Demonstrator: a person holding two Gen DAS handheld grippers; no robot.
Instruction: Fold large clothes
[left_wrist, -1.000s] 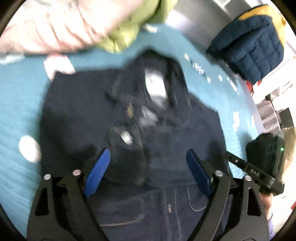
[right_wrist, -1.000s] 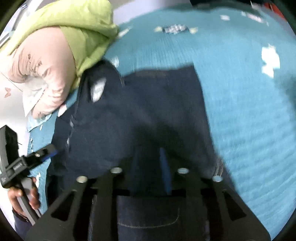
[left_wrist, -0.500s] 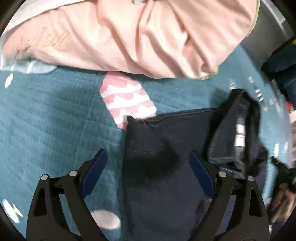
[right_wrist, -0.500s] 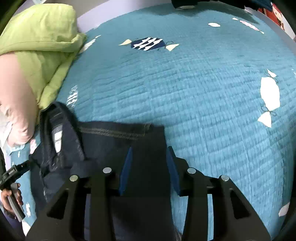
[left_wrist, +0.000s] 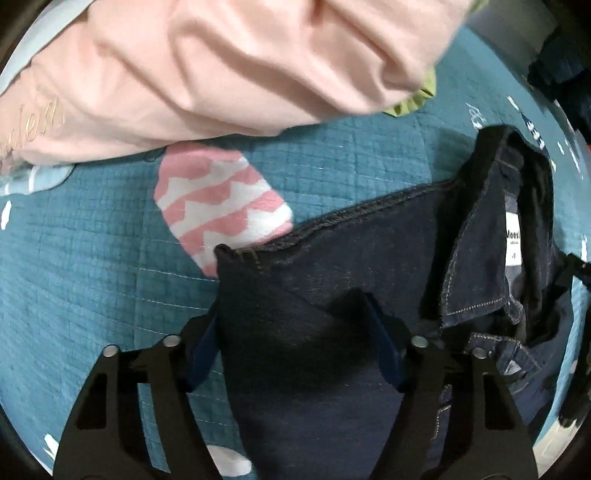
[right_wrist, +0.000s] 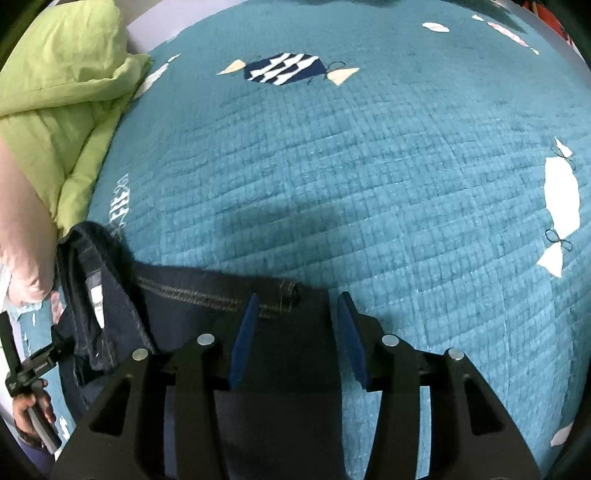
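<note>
Dark navy jeans lie folded over on the teal quilted bed, pale contrast stitching along the hem. The waistband end sits bunched up and flipped open with a white label showing inside, close to the pillows at the bed's edge.

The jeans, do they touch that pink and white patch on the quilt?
Touching. In the left wrist view the jeans hem corner lies over the pink and white patch, covering its lower edge.

Evenly, softly lit from overhead; fisheye-bent and dark-vignetted at edges; motion-blurred across pink cloth; soft shadow on quilt.
</note>
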